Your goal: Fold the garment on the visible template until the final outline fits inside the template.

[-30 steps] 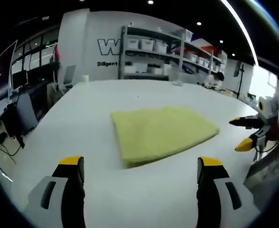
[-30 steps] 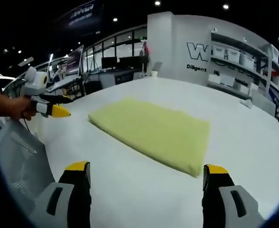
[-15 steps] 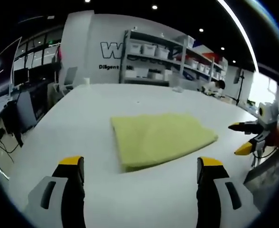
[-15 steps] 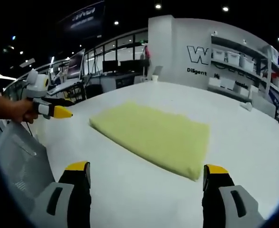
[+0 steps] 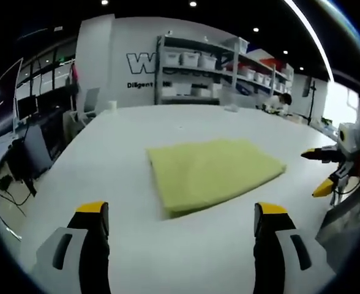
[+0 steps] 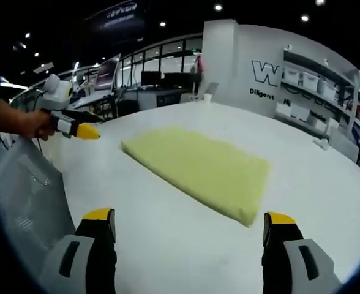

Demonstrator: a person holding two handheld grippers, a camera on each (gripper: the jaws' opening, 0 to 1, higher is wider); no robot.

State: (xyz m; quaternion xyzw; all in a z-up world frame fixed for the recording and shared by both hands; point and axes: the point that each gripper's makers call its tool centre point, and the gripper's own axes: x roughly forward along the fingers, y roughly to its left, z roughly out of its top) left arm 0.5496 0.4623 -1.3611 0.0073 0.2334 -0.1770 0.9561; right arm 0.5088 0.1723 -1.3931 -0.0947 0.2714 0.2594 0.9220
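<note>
- One yellow garment (image 5: 212, 173), folded to a rectangle, flat on the white table (image 5: 119, 141); centre of frame in both views, touched by no gripper.
- Left gripper (image 5: 181, 214) low in the left gripper view, jaws wide apart, nothing between; also at upper left of the right gripper view, held by a hand (image 6: 27, 122).
- Right gripper (image 6: 189, 222) likewise spread and empty; also at right edge of the left gripper view.
- Shelves (image 5: 198, 73) with white bins at top centre.

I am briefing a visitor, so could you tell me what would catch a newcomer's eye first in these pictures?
The folded pale yellow fleecy garment lies flat in the middle of the broad white table. Both yellow-tipped claws hang open above the table's near side, holding nothing: the left claw and the right claw. Behind stands a white wall with shelving of storage boxes.
</note>
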